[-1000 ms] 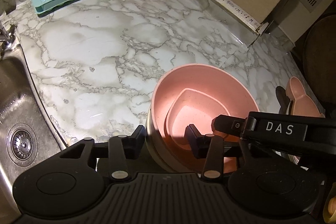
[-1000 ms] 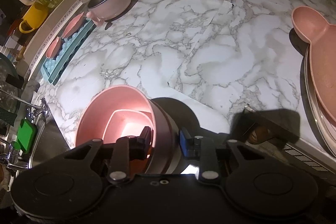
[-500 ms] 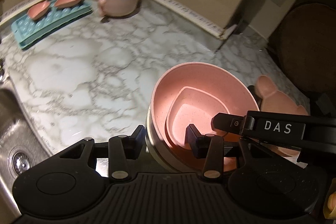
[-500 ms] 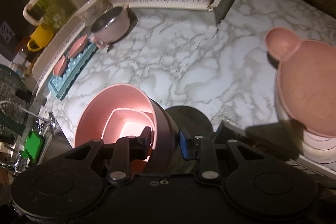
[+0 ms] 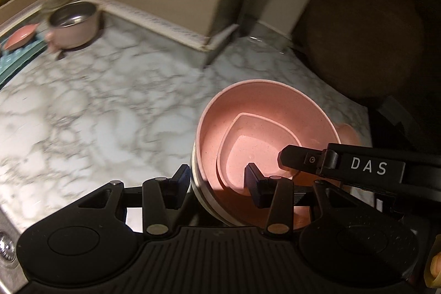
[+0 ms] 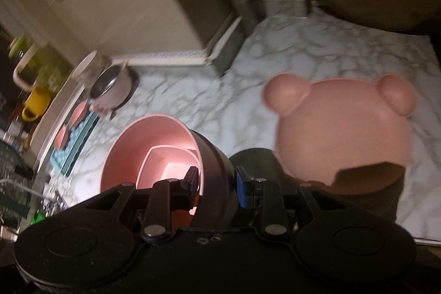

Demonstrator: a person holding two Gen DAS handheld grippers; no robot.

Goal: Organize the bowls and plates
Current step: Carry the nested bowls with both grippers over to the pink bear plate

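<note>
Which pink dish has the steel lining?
The handled pink pot at the back of the marble counter, by the wall. Its inside is shiny metal; the held big pink bowl and bear-eared plate are pink throughout.

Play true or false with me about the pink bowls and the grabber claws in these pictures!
1. A smaller pink dish sits inside the big pink bowl. True.
2. The left gripper and the right gripper both pinch the big pink bowl's rim. True.
3. The plate with bear ears is blue. False: it is pink.
4. The big pink bowl is full of soup. False: it holds only the smaller dish.
5. The little pot with a metal inside stands on the marble counter near the wall. True.
</note>
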